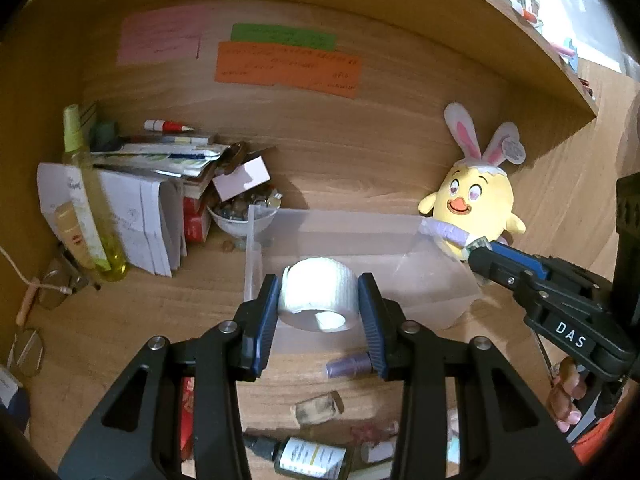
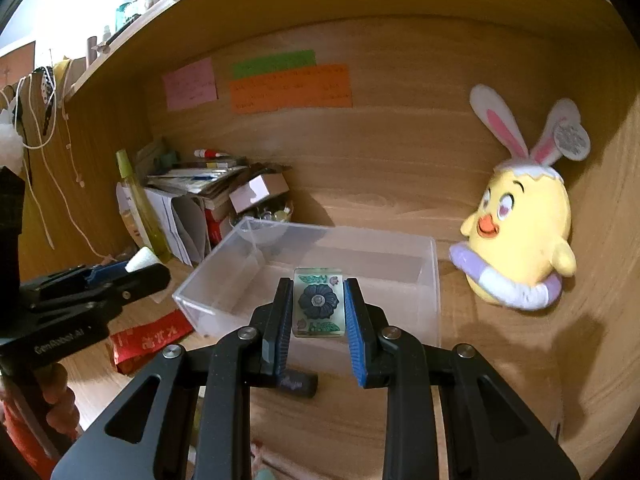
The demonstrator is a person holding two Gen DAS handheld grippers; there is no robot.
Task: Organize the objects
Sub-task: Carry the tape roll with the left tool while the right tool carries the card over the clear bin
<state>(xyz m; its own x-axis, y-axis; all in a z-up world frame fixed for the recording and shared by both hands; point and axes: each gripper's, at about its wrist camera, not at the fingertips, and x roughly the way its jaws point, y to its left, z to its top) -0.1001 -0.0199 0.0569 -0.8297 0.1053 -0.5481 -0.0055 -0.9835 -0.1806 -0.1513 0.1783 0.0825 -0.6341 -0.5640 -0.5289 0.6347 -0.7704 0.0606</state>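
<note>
My left gripper is shut on a white roll of tape, held above the near left part of a clear plastic box on the wooden desk. In the right wrist view my right gripper is shut on a pale mahjong tile printed with a dark flower, held over the front of the same clear box. The right gripper also shows at the box's right corner in the left wrist view. The left gripper with the white roll appears at the left of the right wrist view.
A yellow chick plush with bunny ears stands right of the box. A pile of papers, a yellow-green bottle and a bowl of beads crowd the left. Small bottles, a purple tube and a red packet lie near.
</note>
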